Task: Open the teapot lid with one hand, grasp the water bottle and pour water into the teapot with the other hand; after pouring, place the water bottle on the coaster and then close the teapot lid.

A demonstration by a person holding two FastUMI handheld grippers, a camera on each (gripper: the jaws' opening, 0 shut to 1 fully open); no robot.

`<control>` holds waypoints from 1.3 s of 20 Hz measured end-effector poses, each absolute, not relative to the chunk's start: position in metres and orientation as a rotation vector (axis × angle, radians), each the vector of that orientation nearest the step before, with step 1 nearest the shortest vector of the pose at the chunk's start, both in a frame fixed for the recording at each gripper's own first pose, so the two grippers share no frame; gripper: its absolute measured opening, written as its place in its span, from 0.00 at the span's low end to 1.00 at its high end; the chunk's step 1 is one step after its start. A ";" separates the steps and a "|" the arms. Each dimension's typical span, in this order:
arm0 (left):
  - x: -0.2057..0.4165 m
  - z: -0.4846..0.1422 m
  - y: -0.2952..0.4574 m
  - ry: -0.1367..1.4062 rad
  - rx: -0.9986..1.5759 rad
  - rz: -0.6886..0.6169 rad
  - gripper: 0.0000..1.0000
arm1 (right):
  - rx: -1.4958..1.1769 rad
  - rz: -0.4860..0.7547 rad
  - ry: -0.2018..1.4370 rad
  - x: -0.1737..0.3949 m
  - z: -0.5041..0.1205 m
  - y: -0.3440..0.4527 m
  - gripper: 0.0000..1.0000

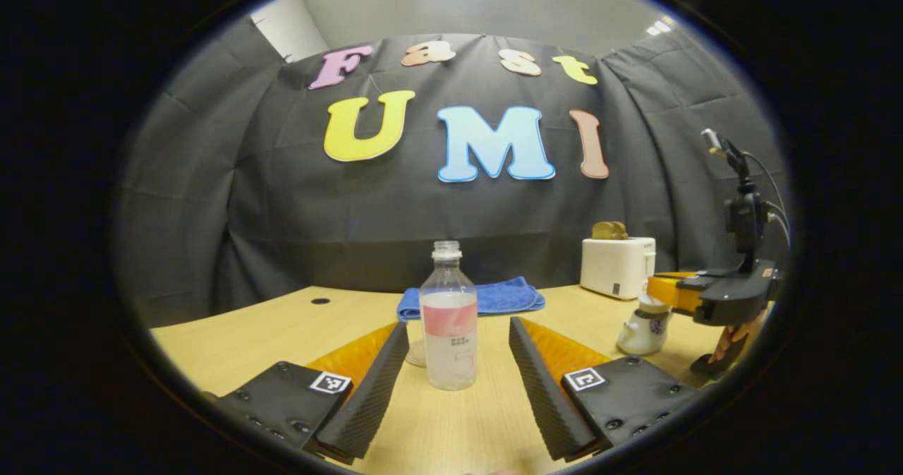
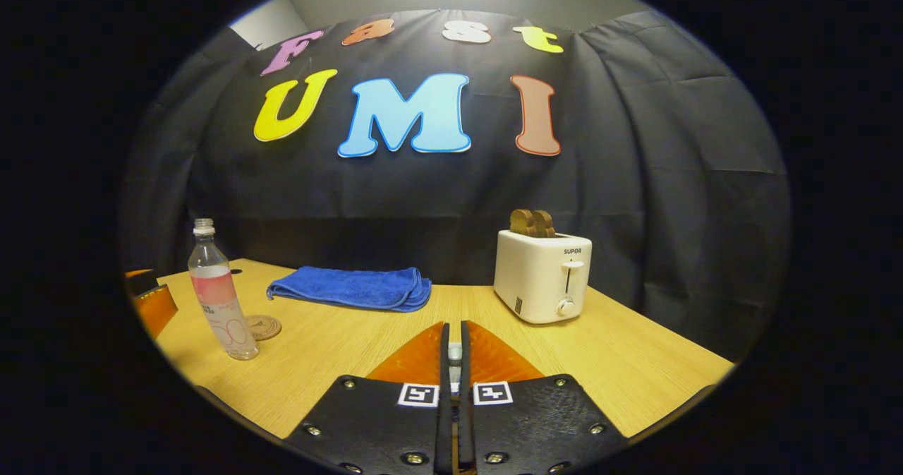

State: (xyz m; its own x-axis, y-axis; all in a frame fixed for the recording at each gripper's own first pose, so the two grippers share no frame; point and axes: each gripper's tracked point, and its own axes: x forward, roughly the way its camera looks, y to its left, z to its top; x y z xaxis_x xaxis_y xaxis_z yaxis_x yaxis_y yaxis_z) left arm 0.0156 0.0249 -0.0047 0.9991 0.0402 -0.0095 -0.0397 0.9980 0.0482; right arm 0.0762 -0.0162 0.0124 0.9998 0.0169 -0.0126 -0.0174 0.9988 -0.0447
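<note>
A clear water bottle (image 1: 448,320) with a pink label and no cap stands upright on the table, partly filled. My left gripper (image 1: 458,322) is open, with a finger on each side of the bottle and not touching it. A round coaster (image 1: 416,353) lies just behind the bottle. At the right stands the white teapot (image 1: 640,330), with my right gripper (image 1: 663,293) on its top, held by a hand. In the right gripper view my right gripper (image 2: 455,328) is shut, with a small pale piece of the lid (image 2: 455,352) pinched between its fingers. The bottle (image 2: 215,291) and coaster (image 2: 263,327) stand far left.
A folded blue towel (image 1: 473,297) lies at the back of the wooden table (image 1: 282,327). A white toaster (image 2: 542,276) with toast in it stands back right. The table's right edge (image 2: 670,397) runs close to my right gripper.
</note>
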 end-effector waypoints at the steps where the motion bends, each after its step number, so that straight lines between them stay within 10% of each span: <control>1: 0.017 -0.004 0.024 0.010 0.051 0.039 1.00 | -0.045 0.024 0.004 0.071 0.017 -0.013 0.04; 26: 0.103 -0.035 0.036 0.079 0.075 0.025 1.00 | -0.076 0.147 -0.047 -0.012 0.028 0.023 0.04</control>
